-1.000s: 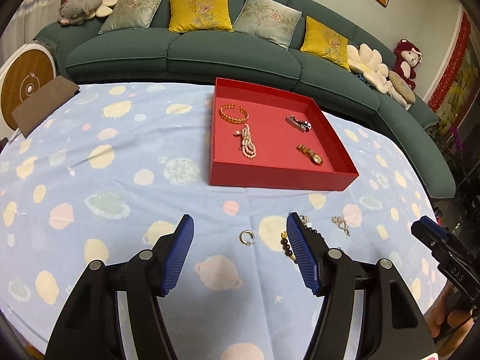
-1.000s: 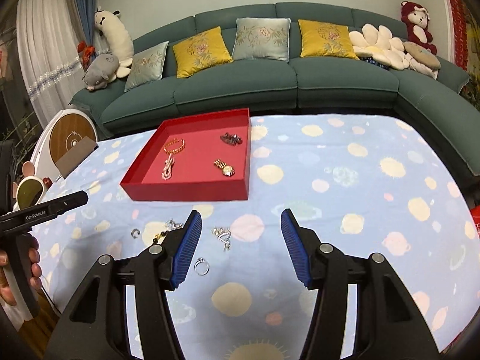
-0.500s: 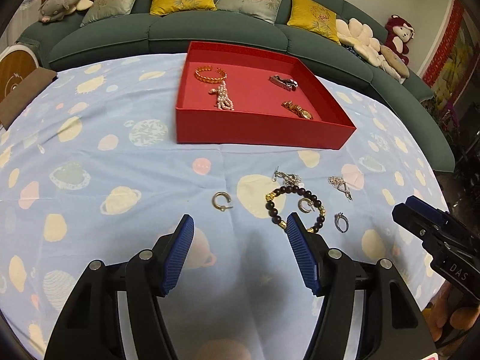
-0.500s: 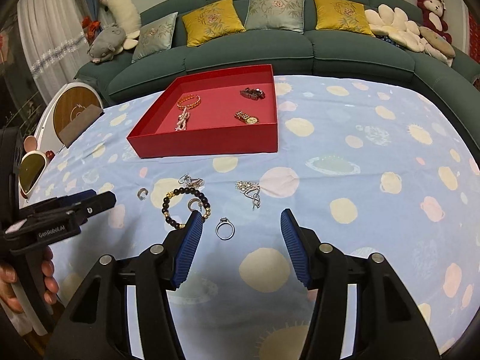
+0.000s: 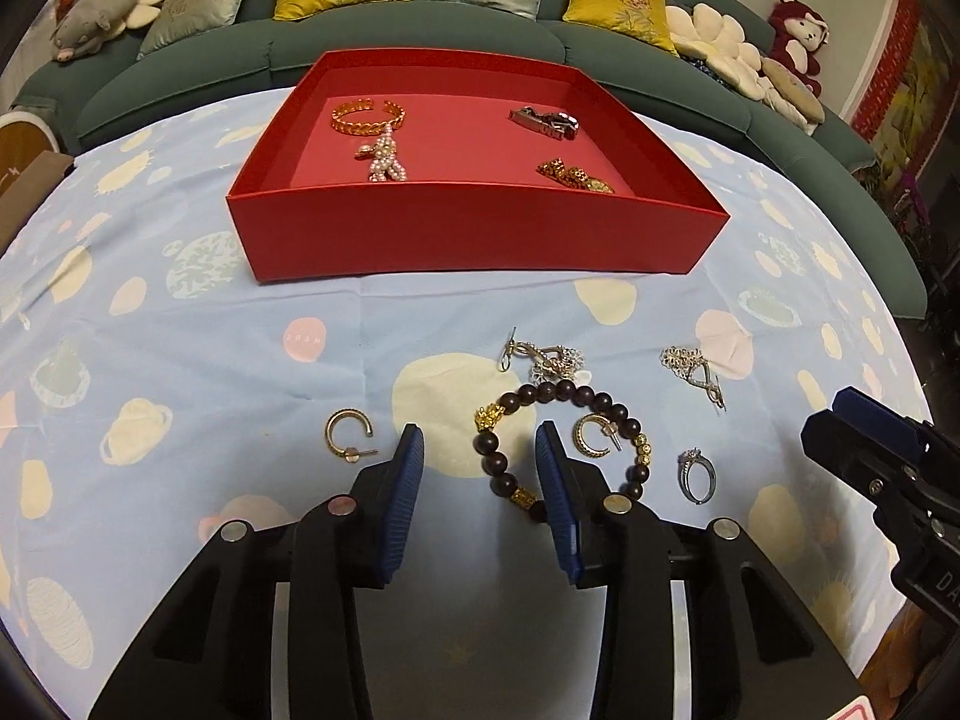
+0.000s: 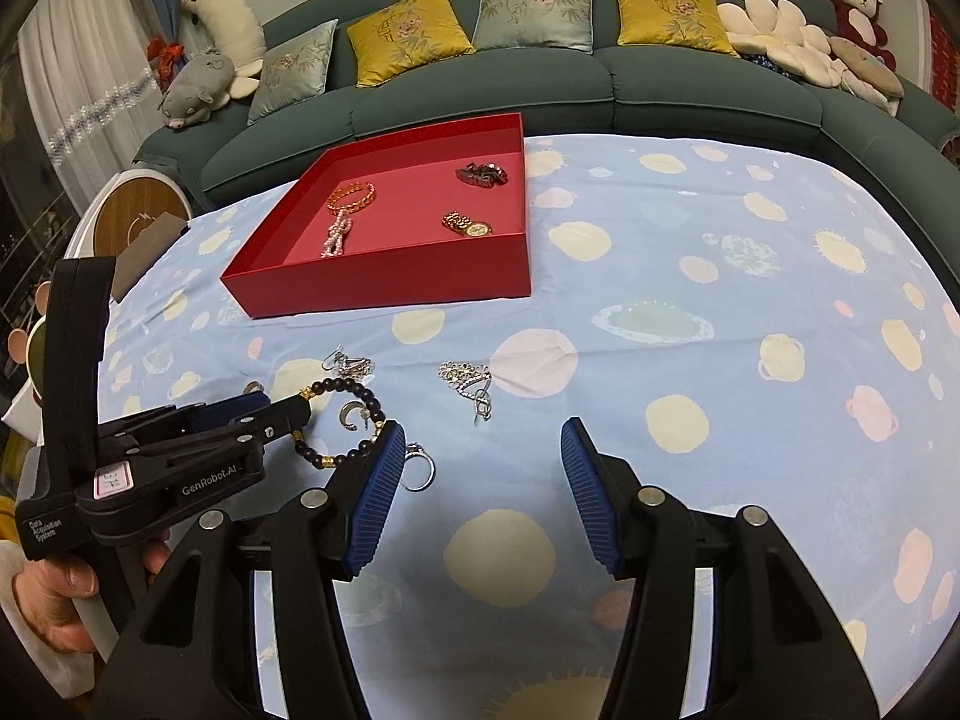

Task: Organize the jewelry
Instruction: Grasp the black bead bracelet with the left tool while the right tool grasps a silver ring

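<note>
Left gripper (image 5: pixel 480 456) jaws closing around beaded bracelet (image 5: pixel 561 393) arc near table's front edge, not yet pinching; centre on beads, avoid hoop earring (image 5: pixel 591 435). Right gripper (image 6: pixel 480 444) spread, empty. Red tray (image 5: pixel 480 234) behind.

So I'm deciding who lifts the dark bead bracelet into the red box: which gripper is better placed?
Left. The left gripper is closing with the bead bracelet's near side between its jaws. The right gripper hangs open beside it, over bare cloth.
</note>
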Tool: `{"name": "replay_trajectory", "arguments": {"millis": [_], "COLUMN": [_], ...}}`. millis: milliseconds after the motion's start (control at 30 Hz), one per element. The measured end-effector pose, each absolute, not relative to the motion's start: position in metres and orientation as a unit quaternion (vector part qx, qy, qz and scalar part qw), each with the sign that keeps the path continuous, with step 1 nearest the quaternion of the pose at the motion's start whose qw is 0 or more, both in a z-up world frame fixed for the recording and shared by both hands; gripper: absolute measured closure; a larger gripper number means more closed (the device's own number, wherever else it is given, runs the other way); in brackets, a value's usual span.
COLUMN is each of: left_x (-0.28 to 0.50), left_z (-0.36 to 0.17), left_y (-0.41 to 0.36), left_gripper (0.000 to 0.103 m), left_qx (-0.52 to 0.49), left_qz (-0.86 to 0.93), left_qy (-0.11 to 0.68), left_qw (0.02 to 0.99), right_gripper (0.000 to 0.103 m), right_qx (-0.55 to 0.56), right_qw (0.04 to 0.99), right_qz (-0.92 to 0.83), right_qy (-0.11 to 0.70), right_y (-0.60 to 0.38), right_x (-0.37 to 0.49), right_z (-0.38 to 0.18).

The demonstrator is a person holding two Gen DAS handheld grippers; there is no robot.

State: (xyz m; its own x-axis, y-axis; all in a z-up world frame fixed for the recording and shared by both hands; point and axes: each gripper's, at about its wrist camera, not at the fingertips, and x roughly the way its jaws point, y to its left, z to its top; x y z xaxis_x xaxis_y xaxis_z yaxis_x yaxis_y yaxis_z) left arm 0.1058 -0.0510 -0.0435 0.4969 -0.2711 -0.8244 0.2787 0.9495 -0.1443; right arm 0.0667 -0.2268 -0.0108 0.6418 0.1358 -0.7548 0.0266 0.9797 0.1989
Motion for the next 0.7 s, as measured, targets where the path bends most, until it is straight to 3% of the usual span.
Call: {"name": "replay_trajectory", "arguments": {"millis": [67,200,700], "left_x": [0.105,0.103,0.090], "left_z": [-0.044,-0.045,-0.014], "left_y": [-0.053,-0.056,-0.052], "left_gripper": [0.073,0.095,0.098], "left_qx": [0.009,0.022,-0.013], "left_qz": [-0.161,-0.167,-0.221], "left_qy": [0.470,0.463,0.449], "left_qw": [0.868,0.870,0.865], "right_gripper": [0.051,0.052,0.067], "right_qx": [0.100,0.098,0.072], "right_qw": [0.899,0.897,0.888], "right_qz": [0.028,0.031,0.040], "right_qy": [0.426,0.430,0.452], "right_y": [-0.229,-0.226,-0.210], "right_x": [0.071,0.077,0.112], "right_z": [-0.015,-0.020,-0.050]}}
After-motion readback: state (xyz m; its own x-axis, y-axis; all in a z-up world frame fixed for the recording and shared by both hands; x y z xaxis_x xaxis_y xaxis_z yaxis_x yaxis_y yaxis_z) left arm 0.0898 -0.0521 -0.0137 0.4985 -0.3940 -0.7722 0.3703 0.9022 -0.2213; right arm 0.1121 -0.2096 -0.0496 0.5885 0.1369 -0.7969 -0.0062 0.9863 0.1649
